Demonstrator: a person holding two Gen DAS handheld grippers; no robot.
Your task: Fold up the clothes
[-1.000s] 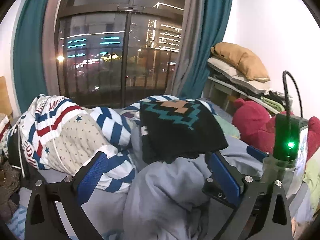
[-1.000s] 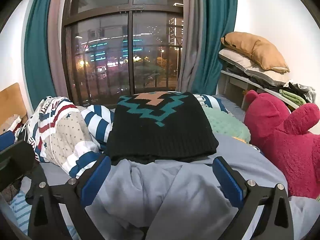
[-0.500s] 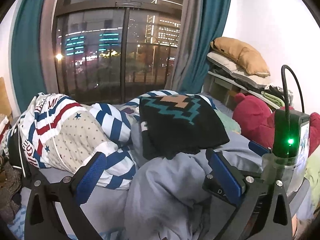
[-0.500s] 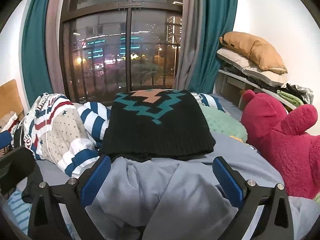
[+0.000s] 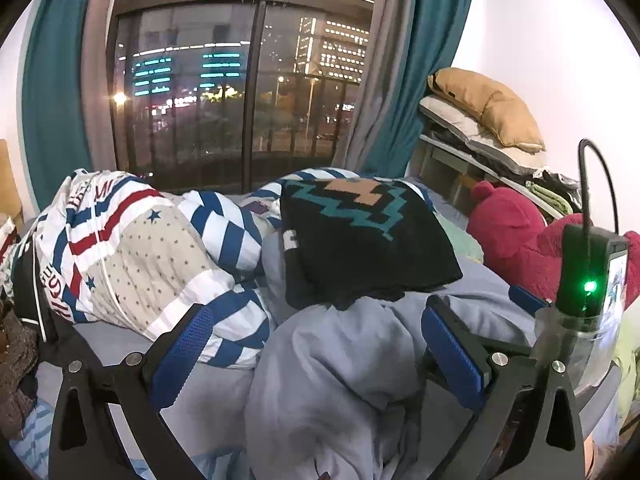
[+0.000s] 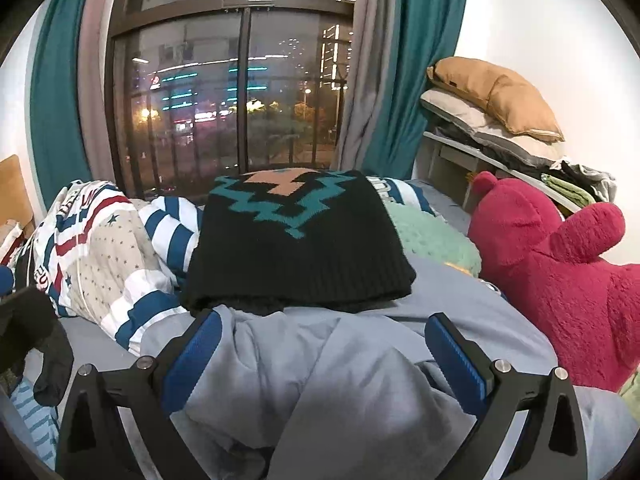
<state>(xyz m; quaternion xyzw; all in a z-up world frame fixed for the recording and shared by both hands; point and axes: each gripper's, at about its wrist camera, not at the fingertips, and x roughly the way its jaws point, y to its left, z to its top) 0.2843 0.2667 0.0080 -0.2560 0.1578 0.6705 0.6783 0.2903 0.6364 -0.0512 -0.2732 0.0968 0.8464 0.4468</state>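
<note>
Left hand-held gripper: jaws apart, over crumpled grey garment
Right hand-held gripper: apart, empty
Advice: pinch an edge, spread flat first

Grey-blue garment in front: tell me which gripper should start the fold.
Probably the right gripper: open, it squarely faces the flatter part of the grey-blue garment, fabric between its fingers. The left gripper, also open, faces a bunched hump by the striped bedding.
</note>
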